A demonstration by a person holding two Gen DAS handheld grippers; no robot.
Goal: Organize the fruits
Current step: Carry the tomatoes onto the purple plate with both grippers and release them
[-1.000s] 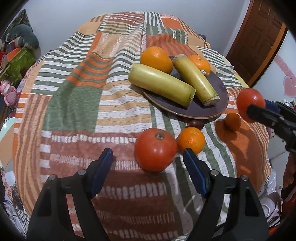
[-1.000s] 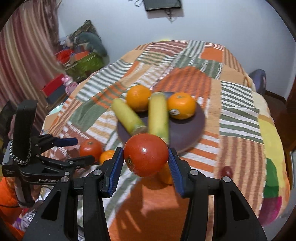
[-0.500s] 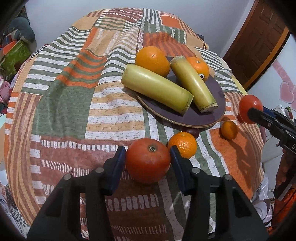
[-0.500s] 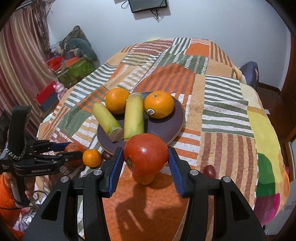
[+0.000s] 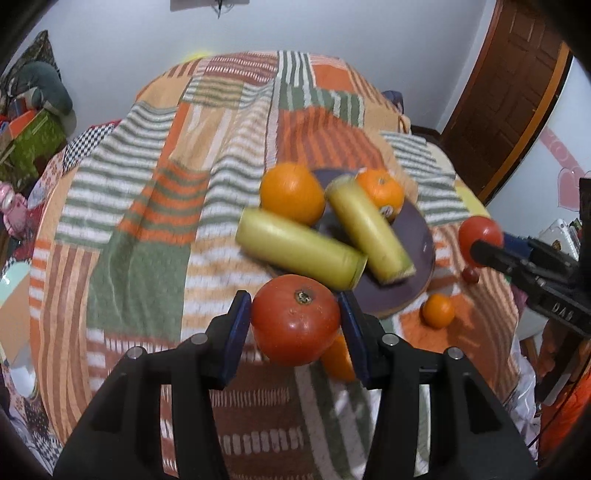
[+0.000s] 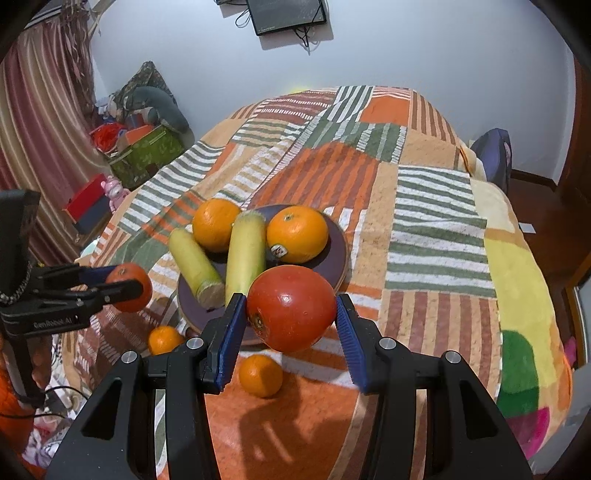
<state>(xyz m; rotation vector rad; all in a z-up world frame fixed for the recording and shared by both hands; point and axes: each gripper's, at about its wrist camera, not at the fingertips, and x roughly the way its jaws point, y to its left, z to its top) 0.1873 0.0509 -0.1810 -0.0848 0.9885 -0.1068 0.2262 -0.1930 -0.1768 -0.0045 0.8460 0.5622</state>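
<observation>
My left gripper (image 5: 295, 325) pinches a tomato (image 5: 295, 319); my right gripper (image 6: 290, 314) pinches another tomato (image 6: 291, 308), both raised before the plate (image 6: 338, 243).

White walls (image 6: 424, 48), wall-mtd screen (image 6: 286, 14), striped curtain (image 6: 33, 122) left, brown wood door (image 5: 506, 96) right.

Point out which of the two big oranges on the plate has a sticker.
The big orange on the right side of the plate in the right wrist view: a small sticker shows low on its skin. The other big orange, left of the yellow pieces, shows none.
</observation>
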